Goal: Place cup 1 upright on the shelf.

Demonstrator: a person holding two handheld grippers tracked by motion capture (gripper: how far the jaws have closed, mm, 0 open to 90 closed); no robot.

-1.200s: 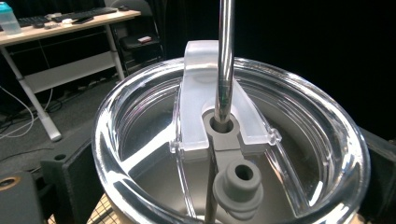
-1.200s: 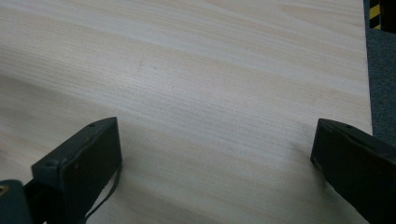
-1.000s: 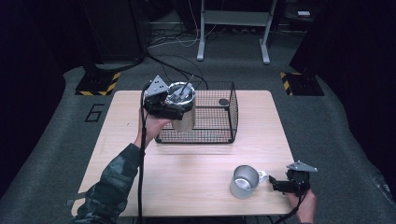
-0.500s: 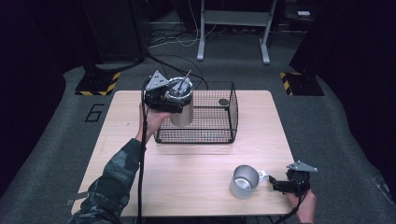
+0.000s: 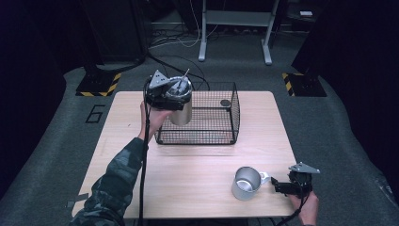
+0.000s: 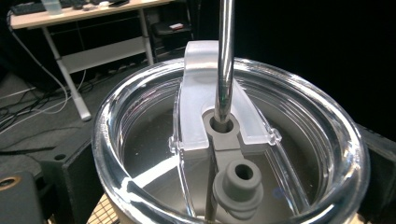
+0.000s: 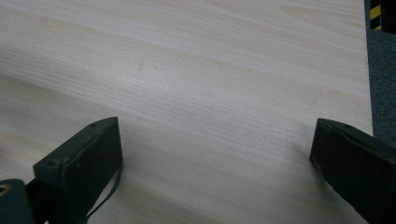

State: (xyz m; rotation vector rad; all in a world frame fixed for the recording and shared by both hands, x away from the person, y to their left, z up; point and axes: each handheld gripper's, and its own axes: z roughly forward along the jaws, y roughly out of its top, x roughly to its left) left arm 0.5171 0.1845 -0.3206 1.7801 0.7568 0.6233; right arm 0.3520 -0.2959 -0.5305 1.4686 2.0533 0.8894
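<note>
At the far left of the high view a large "6" (image 5: 96, 113) is marked on the grey floor beside the bench (image 5: 188, 169); it is the only writing I can read, and no brand shows on any item. Next along, the left tongs (image 5: 165, 96) hold a steel tumbler (image 5: 181, 110) with a clear lid (image 6: 233, 140) and a metal straw (image 6: 225, 60), raised at the near-left corner of the black wire basket (image 5: 207, 136); their jaws are hidden behind the cup, so the grip is judged from how it hangs in the air. The step in hand looks like carrying the tumbler over the basket wall. The next move calls for clearing the rim, keeping the cup upright so the straw stays put, then lowering it inside away from the small dark disc (image 5: 225, 102) at the back. Further right, a metal mug (image 5: 246, 182) stands near the bench's front edge, handle pointing at the right tongs (image 5: 278, 184), which are spread wide, empty, just short of the handle.
</note>
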